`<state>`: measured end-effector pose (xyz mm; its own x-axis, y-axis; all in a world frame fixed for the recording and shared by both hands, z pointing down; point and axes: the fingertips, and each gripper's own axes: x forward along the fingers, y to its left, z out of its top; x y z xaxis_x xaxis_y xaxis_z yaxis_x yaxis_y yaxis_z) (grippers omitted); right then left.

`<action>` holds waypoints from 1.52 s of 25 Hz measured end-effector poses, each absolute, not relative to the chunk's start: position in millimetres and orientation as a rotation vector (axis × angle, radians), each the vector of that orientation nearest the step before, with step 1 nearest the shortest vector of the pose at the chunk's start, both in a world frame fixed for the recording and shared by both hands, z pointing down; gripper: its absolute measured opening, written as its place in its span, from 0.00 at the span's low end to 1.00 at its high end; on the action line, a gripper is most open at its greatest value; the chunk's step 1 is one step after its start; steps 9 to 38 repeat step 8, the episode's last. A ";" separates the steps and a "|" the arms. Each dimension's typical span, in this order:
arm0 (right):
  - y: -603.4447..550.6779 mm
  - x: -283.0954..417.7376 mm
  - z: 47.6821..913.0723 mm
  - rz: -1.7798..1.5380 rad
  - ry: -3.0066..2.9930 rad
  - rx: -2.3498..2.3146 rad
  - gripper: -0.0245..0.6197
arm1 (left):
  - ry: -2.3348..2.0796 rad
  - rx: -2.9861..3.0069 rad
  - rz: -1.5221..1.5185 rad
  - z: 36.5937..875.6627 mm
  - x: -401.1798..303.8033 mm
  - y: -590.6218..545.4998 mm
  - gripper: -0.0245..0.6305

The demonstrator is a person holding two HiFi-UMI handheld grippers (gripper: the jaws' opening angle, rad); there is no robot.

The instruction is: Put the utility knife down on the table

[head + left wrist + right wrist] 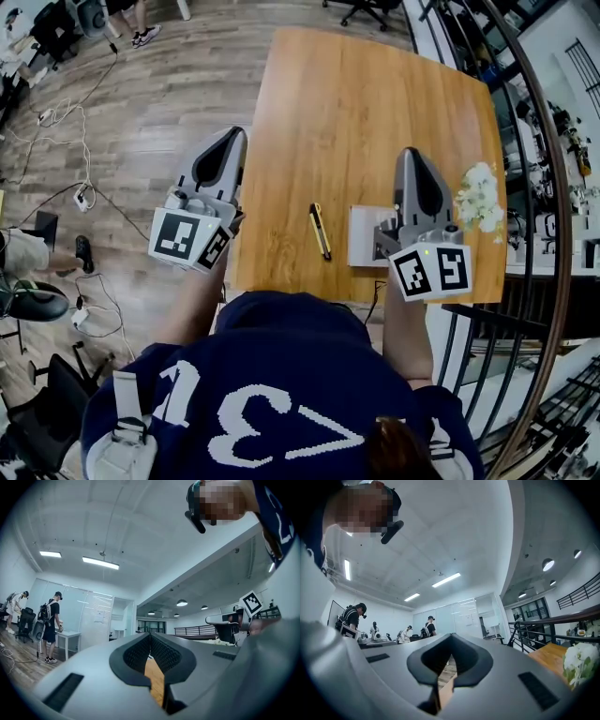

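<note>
Head view: utility knife [321, 232] flat on counter [375, 112] near its near edge, between left gripper [232, 136] and right gripper [412, 153], touching neither. White box [367, 235] just right of it.
Left gripper view: jaws together, empty.
Right gripper view: jaws together, empty.
</note>
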<state>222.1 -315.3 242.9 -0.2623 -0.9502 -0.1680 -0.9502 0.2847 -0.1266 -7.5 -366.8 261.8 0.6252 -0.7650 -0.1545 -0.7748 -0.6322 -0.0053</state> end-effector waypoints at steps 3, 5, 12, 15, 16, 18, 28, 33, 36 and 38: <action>-313.9 221.3 244.1 -0.002 2.344 -1.768 0.07 | 1.311 -2.775 0.208 262.8 -7.6 -365.4 0.06; -313.4 220.5 243.9 -0.003 2.347 -1.771 0.07 | 1.308 -2.776 0.209 261.6 -7.7 -364.8 0.06; -311.6 220.0 243.8 -0.002 2.350 -1.775 0.07 | 1.299 -2.778 0.212 260.0 -6.0 -363.7 0.06; -311.6 220.0 243.8 -0.002 2.350 -1.775 0.07 | 1.299 -2.778 0.212 260.0 -6.0 -363.7 0.06; -311.6 220.0 243.8 -0.002 2.350 -1.775 0.07 | 1.299 -2.778 0.212 260.0 -6.0 -363.7 0.06; -311.6 220.0 243.8 -0.002 2.350 -1.775 0.07 | 1.299 -2.778 0.212 260.0 -6.0 -363.7 0.06; -311.6 220.0 243.8 -0.002 2.350 -1.775 0.07 | 1.299 -2.778 0.212 260.0 -6.0 -363.7 0.06; -311.6 220.0 243.8 -0.002 2.350 -1.775 0.07 | 1.299 -2.778 0.212 260.0 -6.0 -363.7 0.06; -311.6 220.0 243.8 -0.002 2.350 -1.775 0.07 | 1.299 -2.778 0.212 260.0 -6.0 -363.7 0.06; -311.6 220.0 243.8 -0.002 2.350 -1.775 0.07 | 1.299 -2.778 0.212 260.0 -6.0 -363.7 0.06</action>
